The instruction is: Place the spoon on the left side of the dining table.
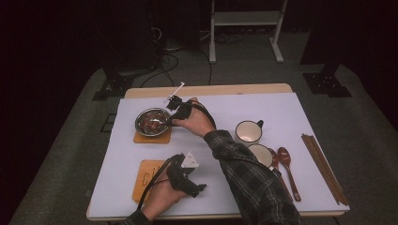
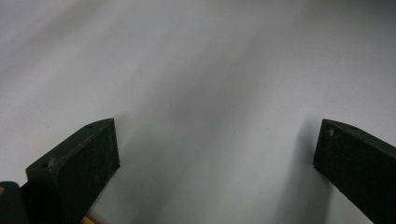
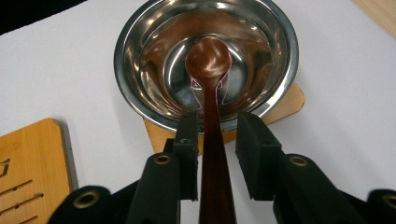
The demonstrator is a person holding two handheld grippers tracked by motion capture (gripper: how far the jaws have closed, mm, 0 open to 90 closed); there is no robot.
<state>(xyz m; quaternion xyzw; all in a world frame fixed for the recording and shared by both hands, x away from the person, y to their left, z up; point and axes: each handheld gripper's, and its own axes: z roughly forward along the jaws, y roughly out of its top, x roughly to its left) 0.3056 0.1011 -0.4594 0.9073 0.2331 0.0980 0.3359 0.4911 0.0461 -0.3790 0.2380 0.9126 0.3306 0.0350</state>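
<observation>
right gripper (image 3: 215, 140) hung over the near rim of a round shiny steel bowl (image 3: 140, 28), its black jaws parted with a gap on each side of the handle of a dark reddish-brown wooden spoon (image 3: 208, 58); pads did not press the handle. the spoon's head lay inside the bowl, handle running back over the rim between the jaws. the bowl sat on a small light wooden coaster (image 3: 289, 100) on the white table cover (image 3: 56, 70). in the high view the right gripper (image 1: 174, 112) stood at the bowl (image 1: 152, 121), hand and plaid sleeve (image 1: 253, 178) reaching across the middle of the table.

left gripper (image 1: 187, 180) rested low near the front edge, beside a second wooden board (image 1: 148, 176) with cut-out slots. its jaws were spread wide with nothing between them, over bare white cover (image 2: 210, 93).

right of the sleeve: a white mug with dark rim (image 1: 248, 132), a second white cup (image 1: 259, 154) touching the sleeve, another brown spoon (image 1: 287, 168), and long brown chopsticks (image 1: 324, 168) well apart at the far right.
</observation>
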